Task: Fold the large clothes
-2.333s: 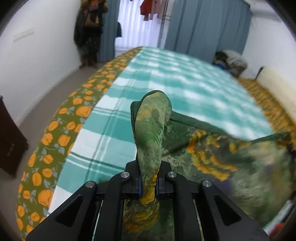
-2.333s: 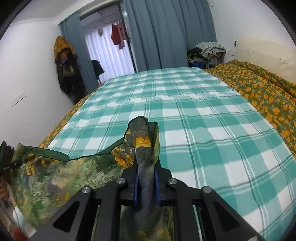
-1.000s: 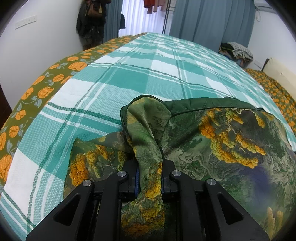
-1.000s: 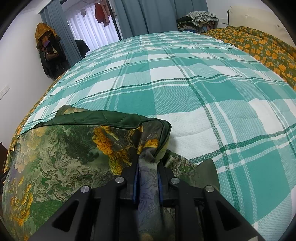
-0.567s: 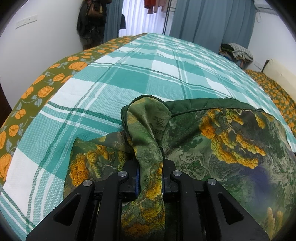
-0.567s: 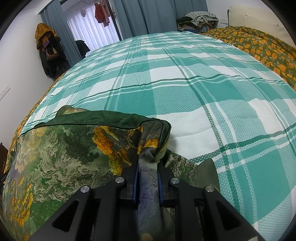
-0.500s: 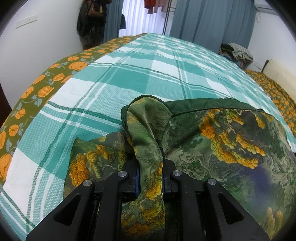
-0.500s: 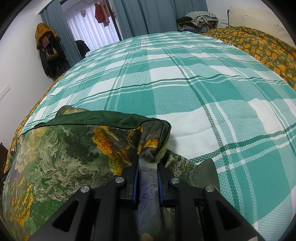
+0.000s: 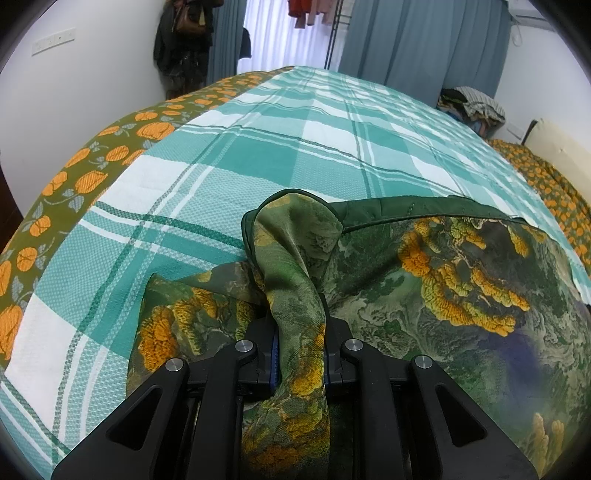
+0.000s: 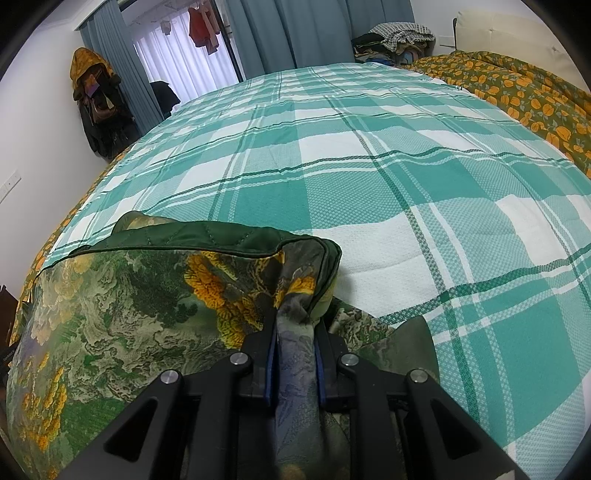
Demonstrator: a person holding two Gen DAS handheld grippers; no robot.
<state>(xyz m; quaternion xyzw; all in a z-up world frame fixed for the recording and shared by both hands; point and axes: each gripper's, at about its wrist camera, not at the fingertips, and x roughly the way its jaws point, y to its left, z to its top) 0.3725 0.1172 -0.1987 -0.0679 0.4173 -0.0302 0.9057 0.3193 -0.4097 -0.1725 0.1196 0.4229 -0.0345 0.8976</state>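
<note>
On the near end of the green-and-white checked bedspread (image 9: 295, 155), the green garment with the orange flower print (image 9: 443, 280) now lies spread and resting, where a couple of seconds back it was hanging in the air between the two tools, well above the bed. Since then it has been brought down and has not shifted in the last second. The left gripper (image 9: 298, 354) is clamped tight on a bunched corner of cloth that stands up in a loop above its jaws, and the right gripper (image 10: 295, 363) is pinched the same way on the opposite corner; between them the dark quilted edge (image 10: 207, 238) of the garment runs in a fairly straight line across the bedspread. Beyond that edge the bedspread is bare all the way to the blue curtains (image 10: 295, 33). To my eye the laying-down is done and both hands are pausing: the piece looks flat enough that the next thing would be to let go, or to carry these two corners over for a fold. A lower layer peeks out beside each gripper, so it may already be doubled.
</note>
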